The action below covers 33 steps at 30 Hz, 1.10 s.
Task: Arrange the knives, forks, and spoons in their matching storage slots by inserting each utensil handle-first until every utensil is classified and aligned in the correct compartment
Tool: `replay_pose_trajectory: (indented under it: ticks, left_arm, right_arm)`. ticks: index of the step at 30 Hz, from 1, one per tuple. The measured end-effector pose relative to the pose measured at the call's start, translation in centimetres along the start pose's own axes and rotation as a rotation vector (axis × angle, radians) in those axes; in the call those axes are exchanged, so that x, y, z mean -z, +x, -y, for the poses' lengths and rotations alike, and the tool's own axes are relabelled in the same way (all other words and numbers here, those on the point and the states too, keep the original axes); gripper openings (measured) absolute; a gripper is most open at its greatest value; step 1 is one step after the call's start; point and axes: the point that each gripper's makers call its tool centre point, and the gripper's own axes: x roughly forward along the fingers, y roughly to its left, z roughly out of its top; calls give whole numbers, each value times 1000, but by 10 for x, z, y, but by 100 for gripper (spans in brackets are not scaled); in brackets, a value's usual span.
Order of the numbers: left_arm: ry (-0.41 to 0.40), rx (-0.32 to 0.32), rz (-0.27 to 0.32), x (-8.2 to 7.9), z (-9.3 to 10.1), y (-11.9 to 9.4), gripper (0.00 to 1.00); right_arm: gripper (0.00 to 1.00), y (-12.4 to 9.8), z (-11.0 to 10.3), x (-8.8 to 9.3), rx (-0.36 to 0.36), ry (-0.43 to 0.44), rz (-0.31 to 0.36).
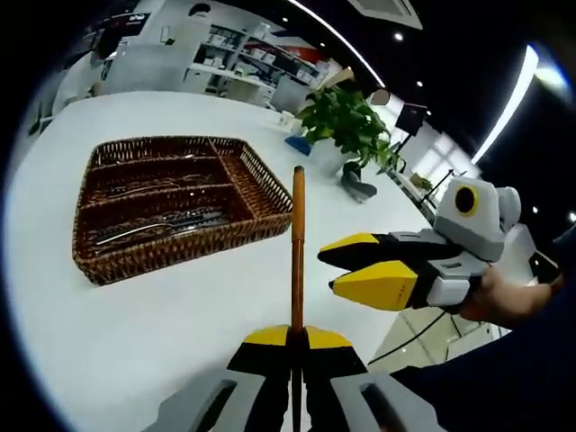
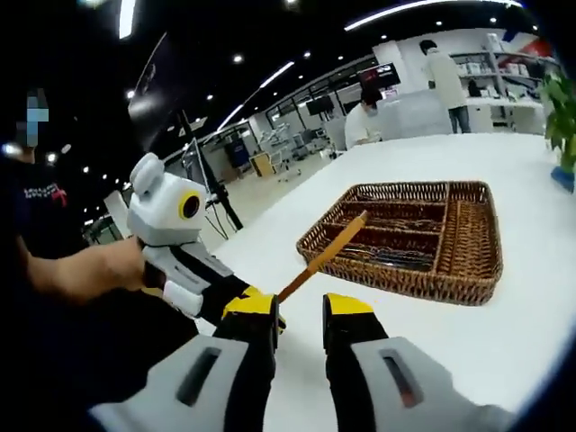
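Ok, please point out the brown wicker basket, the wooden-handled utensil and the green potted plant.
brown wicker basket (image 1: 270, 209): left gripper view, near right rim.
wooden-handled utensil (image 1: 297, 243): left gripper view, middle of handle.
green potted plant (image 1: 346, 121): left gripper view, leaves.

Bright ceiling strip lights, fisheye-warped edges, sharp

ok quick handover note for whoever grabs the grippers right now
Left gripper: shut on a wooden-handled utensil, handle pointing forward toward the wicker tray; its working end is hidden.
Right gripper: open, empty, beside the left one.
The tray sits on the white table, apart from both grippers. Some utensils already lie in its long compartments; their types are too small to tell.
Left to do: slot the held utensil handle-first into its matching compartment.
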Motion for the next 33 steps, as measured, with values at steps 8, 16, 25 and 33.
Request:
replay_pose_trajectory:
  ticks: [8,16,25,33]
  left_arm:
    - [0,-43,93,-8,5,-5,3]
    - [34,-61,102,-10,9,-4,3]
    - [68,-79,124,-16,11,-3,3]
    - [103,-81,94,-17,11,-2,3]
  right_arm:
    - [15,2,-11,-2,-59,235,49]
    - [12,5,-17,3,-81,304,42]
    - [8,9,-16,4,-79,350,47]
    - [5,9,-17,1,-89,390,63]
